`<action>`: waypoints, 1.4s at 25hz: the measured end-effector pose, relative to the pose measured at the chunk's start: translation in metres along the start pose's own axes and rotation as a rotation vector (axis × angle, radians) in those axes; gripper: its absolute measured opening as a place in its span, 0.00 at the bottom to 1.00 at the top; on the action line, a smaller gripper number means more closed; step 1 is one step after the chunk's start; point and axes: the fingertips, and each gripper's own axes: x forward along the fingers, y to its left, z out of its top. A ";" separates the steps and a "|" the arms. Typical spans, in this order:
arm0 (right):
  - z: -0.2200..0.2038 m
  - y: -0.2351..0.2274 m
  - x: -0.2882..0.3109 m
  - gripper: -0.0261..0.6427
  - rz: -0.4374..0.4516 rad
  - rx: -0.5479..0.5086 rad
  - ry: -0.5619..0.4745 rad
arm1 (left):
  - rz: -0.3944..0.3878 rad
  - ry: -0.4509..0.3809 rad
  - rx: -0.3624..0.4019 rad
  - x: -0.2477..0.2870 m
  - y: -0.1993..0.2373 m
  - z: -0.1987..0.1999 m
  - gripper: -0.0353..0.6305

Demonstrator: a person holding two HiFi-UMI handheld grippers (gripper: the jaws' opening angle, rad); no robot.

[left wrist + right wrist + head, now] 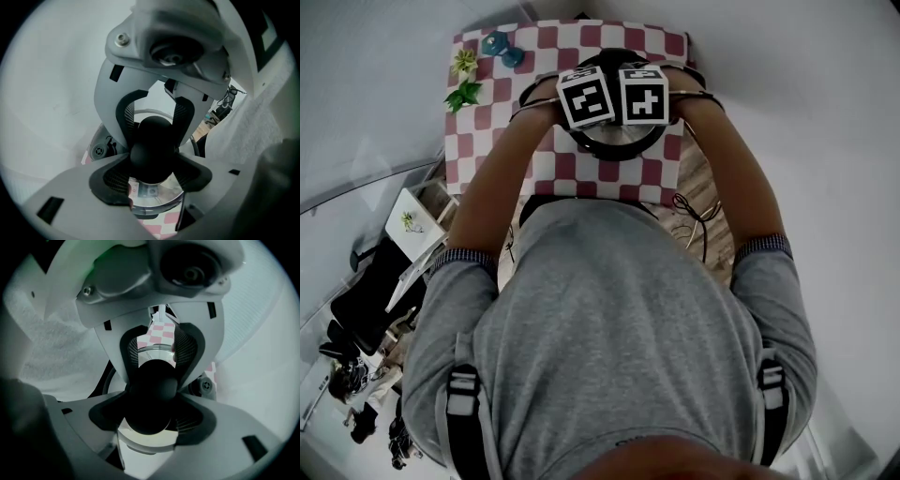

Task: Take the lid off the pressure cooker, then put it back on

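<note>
- Left gripper view: nearest the lens, the left hand-held gripper [152, 174] has its two dark pads closed against the sides of a round black knob [152, 150].
- Just below that grip lies the shiny lid [157, 199], and only this view shows the small printed sticker [136, 190] on it.
- Across the knob, the right hand-held gripper [154, 112] clamps the same knob from the opposite side, its ribbed fingers [125, 115] pressed to it.
- Left of the grip, a small round valve [98, 151] stands on the lid; beneath the near edge of the lid a strip of red-and-white checked cloth [159, 228] shows.
- Right gripper view: the same hold is seen mirrored. The right hand-held gripper's own pads are shut on the knob, the valve now sits to the right of the grip, and the cloth shows beyond the far gripper instead of under the near one. No sticker is visible from this side.
- Head view: both marker cubes [586, 97] sit side by side, touching, directly over the pressure cooker [614, 145], and hide the knob and most of the lid. Only a dark curved rim shows under them.
- Whether the lid is seated on the pot or raised off it cannot be told from any view.
- Only the head view gives the setting: the table [487, 141] under the cloth, and, far to the left of the grippers, two small green plants [464, 94] and a blue object [502, 47].
</note>
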 end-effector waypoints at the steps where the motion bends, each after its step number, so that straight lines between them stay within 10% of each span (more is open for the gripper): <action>1: 0.000 0.000 0.000 0.52 0.000 -0.007 0.004 | 0.003 0.004 -0.008 0.000 0.000 -0.001 0.51; 17: 0.002 -0.002 -0.031 0.56 -0.203 0.073 -0.120 | 0.139 -0.187 -0.008 -0.024 0.002 -0.012 0.55; 27: 0.051 0.019 -0.125 0.50 -0.620 0.359 -0.661 | 0.365 -0.680 -0.049 -0.120 -0.035 -0.008 0.55; 35: 0.079 0.082 -0.130 0.45 -0.750 0.538 -0.913 | 0.400 -0.930 -0.064 -0.162 -0.095 -0.036 0.49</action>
